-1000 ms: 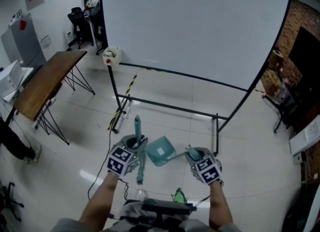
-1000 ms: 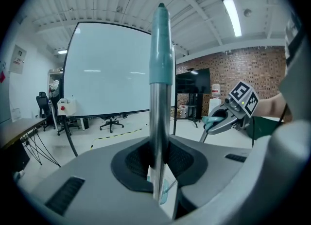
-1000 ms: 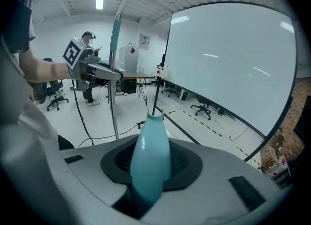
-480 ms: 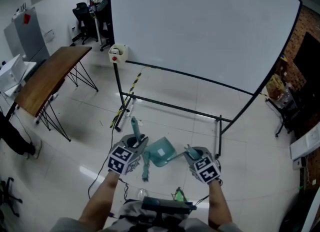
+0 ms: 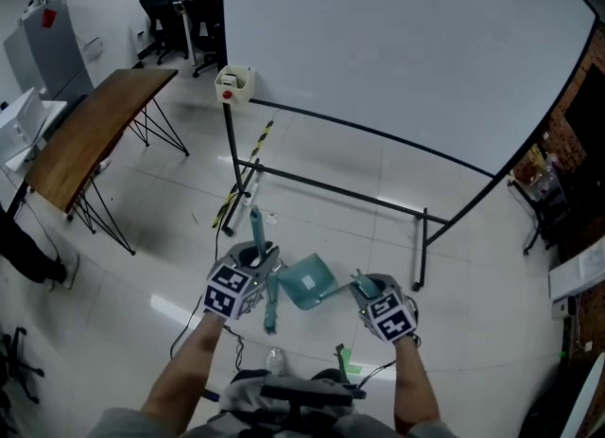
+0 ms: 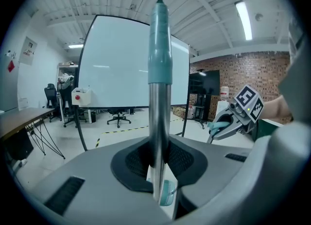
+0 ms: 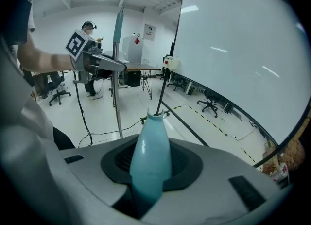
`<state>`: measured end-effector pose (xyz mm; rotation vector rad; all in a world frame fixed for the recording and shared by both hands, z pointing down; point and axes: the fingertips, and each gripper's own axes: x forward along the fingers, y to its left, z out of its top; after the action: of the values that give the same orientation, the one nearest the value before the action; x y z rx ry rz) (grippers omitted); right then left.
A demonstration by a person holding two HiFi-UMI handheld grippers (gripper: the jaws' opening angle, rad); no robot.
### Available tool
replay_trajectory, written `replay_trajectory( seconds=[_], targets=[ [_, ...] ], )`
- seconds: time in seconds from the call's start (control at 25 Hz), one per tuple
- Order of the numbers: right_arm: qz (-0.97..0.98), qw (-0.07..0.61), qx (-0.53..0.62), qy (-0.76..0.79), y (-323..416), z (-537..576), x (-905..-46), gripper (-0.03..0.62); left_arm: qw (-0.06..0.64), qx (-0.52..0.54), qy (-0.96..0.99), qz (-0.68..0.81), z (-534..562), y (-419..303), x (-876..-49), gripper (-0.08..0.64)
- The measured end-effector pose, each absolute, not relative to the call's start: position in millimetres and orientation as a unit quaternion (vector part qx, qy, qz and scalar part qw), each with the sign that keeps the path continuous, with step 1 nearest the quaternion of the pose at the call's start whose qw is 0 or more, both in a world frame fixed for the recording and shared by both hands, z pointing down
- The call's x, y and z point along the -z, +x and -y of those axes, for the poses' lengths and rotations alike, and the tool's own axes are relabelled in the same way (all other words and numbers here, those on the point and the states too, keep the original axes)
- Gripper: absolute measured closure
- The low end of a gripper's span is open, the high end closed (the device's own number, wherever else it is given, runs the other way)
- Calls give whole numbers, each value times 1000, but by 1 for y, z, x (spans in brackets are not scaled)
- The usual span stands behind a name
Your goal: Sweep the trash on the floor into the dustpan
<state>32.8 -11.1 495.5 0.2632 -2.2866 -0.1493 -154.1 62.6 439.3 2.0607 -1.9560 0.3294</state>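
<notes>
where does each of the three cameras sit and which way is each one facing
Head view: on the person's head, looking steeply down at the floor, whiteboard, broom and dustpan; both forearms, the left gripper and the right gripper show.
Left gripper view: rides on the left gripper, looking along jaws shut on the broom handle toward the whiteboard.
Right gripper view: rides on the right gripper, looking along jaws shut on the dustpan handle.
Shared: all show the whiteboard; each gripper view shows the other gripper.
</notes>
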Motion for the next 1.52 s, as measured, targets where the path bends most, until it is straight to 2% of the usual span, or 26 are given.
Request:
replay_trajectory(
  seconds=[0.48, 0.84, 1.52],
  targets=[
    [882, 463, 70, 54, -11, 50, -571, 491, 175, -158, 691, 683, -46, -213, -504, 496],
    [871, 478, 105, -36, -52, 91, -638, 492, 219, -184, 639, 714, -23, -255, -571, 499],
    [861, 478, 137, -109, -108, 117, -663, 492, 212, -210, 594, 747, -2, -341, -598, 500]
  ],
)
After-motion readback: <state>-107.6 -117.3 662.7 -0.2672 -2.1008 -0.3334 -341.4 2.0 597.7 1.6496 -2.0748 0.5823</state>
